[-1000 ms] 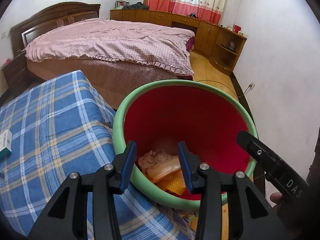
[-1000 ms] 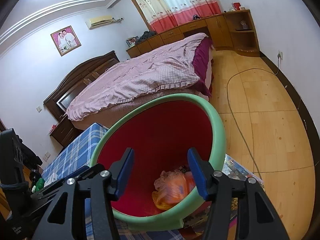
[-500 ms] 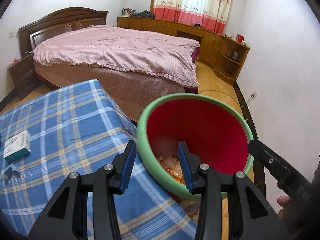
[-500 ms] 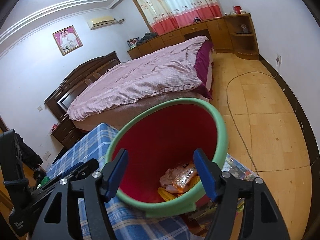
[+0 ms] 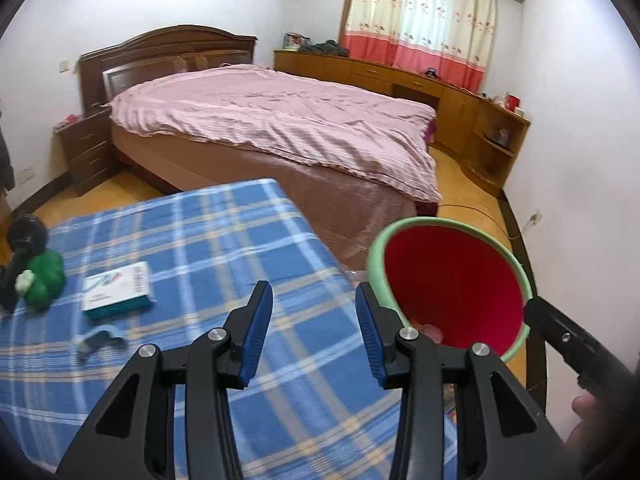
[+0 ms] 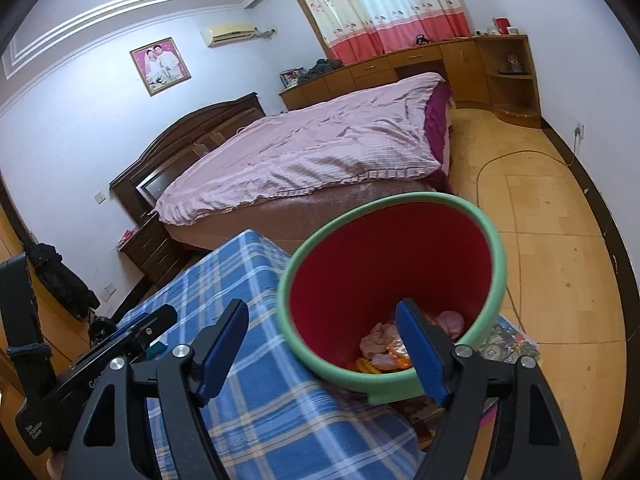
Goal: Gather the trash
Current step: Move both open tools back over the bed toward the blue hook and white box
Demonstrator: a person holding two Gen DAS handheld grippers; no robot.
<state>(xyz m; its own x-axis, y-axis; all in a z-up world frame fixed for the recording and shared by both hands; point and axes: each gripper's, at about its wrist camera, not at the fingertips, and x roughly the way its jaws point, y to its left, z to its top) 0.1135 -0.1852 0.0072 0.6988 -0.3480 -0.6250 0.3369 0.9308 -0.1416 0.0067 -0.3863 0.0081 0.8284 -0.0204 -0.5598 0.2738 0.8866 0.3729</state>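
While the small white-and-teal box (image 5: 117,292) lies flat on the plaid surface (image 5: 208,240), left of my left fingers (image 5: 256,320), long axis slanting away, I judge that arm nearer; both grippers gape empty, red bin (image 6: 392,280) right.

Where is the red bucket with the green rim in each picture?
Left wrist view: the red bucket sits at lower right, just past the right fingertip of the left gripper.
Right wrist view: the bucket fills the lower middle, trash at its bottom.
Shared landmark: the blue plaid cloth lies directly left of the bucket in both.
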